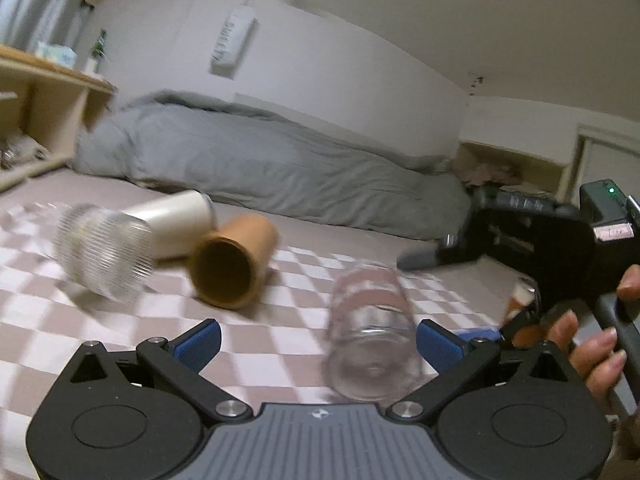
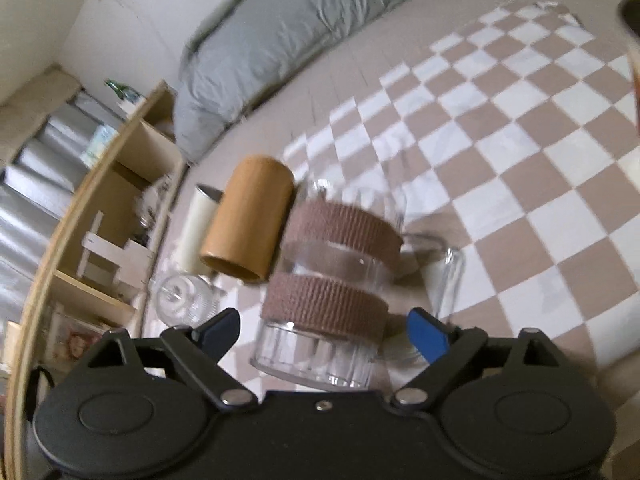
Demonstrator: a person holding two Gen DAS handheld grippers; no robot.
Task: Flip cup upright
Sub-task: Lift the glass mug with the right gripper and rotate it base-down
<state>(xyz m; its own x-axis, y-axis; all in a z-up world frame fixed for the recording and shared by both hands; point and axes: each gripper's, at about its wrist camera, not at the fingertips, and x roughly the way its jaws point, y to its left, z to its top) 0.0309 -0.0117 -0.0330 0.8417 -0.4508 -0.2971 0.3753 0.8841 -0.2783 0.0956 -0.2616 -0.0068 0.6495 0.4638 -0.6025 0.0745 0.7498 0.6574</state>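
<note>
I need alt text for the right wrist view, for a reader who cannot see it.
A clear glass mug with two brown woven bands lies between the open right gripper fingers, on a brown and white checkered cloth. Beyond it lie a tan cup, a cream cup and a ribbed glass, near a grey duvet.

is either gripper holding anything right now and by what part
Nothing is held. Left gripper and right gripper are both open; a clear glass and banded mug sit ungripped between the fingers.

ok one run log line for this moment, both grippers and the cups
left gripper: open, plain glass between fingers | right gripper: open, at handled glass mug | tan cup: on its side
</note>
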